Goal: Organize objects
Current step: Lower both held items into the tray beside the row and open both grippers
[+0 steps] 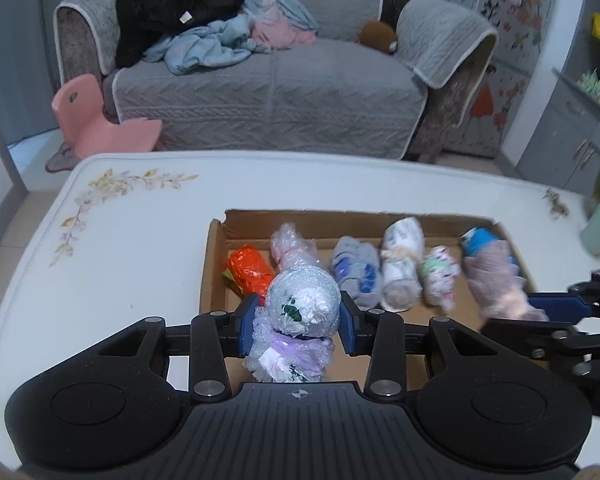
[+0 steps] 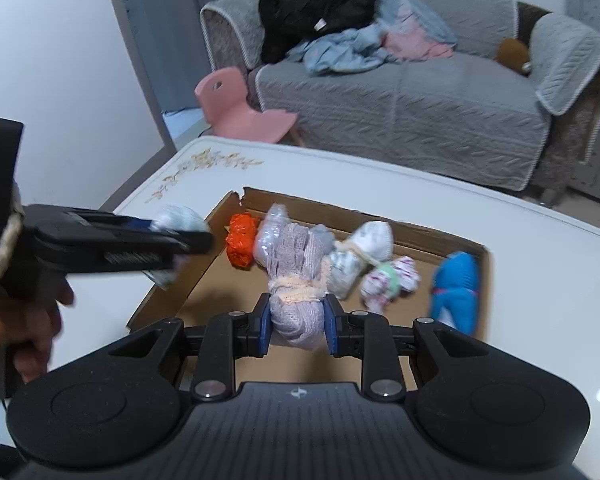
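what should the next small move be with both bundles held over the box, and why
Probably lower the left gripper to set its bubble-wrap bundle in the cardboard box beside the orange bundle; that near-left floor looks bare, while the right gripper holds a knit bundle.

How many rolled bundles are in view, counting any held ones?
8. Six lie in the cardboard box: orange, bubble-wrap, grey-blue, white, floral, blue. Left hand-held gripper holds one, right hand-held gripper one. Others may be hidden.

Grey sofa point(image 1: 268, 80) heaped with clothes point(image 1: 204, 20), pink chair point(image 1: 96, 120) beside it
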### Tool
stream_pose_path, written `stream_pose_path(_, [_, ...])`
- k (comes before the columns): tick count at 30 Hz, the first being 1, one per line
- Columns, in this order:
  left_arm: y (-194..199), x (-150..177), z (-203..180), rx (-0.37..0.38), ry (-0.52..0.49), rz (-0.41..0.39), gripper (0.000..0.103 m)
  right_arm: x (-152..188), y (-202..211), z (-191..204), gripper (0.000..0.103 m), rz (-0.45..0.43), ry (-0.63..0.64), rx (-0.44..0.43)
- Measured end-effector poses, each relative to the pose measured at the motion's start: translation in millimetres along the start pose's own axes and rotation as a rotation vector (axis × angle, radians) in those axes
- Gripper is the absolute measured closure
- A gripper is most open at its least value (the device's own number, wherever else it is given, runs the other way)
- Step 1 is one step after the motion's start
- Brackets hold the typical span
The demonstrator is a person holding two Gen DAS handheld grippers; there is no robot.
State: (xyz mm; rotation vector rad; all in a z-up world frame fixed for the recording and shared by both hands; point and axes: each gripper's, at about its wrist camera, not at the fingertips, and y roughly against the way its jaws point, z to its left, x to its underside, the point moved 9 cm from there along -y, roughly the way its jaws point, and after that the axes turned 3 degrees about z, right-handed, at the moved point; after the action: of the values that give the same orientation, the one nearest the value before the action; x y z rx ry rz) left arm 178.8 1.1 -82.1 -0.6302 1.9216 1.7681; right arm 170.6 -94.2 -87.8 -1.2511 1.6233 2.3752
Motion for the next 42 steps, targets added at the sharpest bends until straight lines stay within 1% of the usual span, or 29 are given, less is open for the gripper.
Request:
stream_pose_path(5, [-26,4,2,-0.011,0.002,0.014,0.057,3,-36,8,0.080,0.046,0.027,-0.020])
stream_pose_path(11, [-48,13,5,-0.040,-0.025,0.037,0.057,7,-60,5,0.080,0.081,0.019,-0.019])
stream_pose_path(14, [-53,17,6,-0.047,-0.041,0.040,0.056,9,-66,5,0.080,0.091,0.026,-0.032])
stream_pose_path(17, [-55,18,5,-0.047,-0.085,0.041,0.056,12,-72,2,0.080,0.107,0.032,-0.044])
stream_pose_path(23, [-63,22,0,-0.015,-0.176,0.065,0.056,12,-78,1,0.080,0.127,0.065,-0.078])
stream_pose_path(26, [-68,28,0,-0.010,-0.189,0.083,0.056,14,-84,2,0.080,0.147,0.093,-0.088])
stream_pose_path(27, [-69,28,0,-0.024,-0.208,0.078,0.056,15,-87,3,0.080,0.152,0.105,-0.088])
stream_pose_path(29, [-69,28,1,-0.018,-0.212,0.083,0.056,15,-89,4,0.080,0.155,0.125,-0.096])
stream_pose_path(31, [-69,27,1,-0.004,-0.228,0.099,0.052,14,-88,5,0.080,0.156,0.140,-0.113])
stream_pose_path(34, [-68,27,1,-0.006,-0.278,0.107,0.048,14,-87,9,0.080,0.164,0.199,-0.145])
stream_pose_path(36, [-67,27,1,-0.024,-0.301,0.110,0.044,14,-86,12,0.080,0.166,0.247,-0.154])
stream_pose_path(38, [-67,27,2,-0.031,-0.307,0.116,0.043,13,-87,16,0.080,0.167,0.295,-0.154])
stream_pose_path(40, [-65,26,4,-0.058,-0.325,0.104,0.037,13,-87,19,0.080,0.169,0.330,-0.156])
stream_pose_path(42, [-65,26,3,-0.061,-0.335,0.107,0.035,14,-87,20,0.079,0.169,0.356,-0.161])
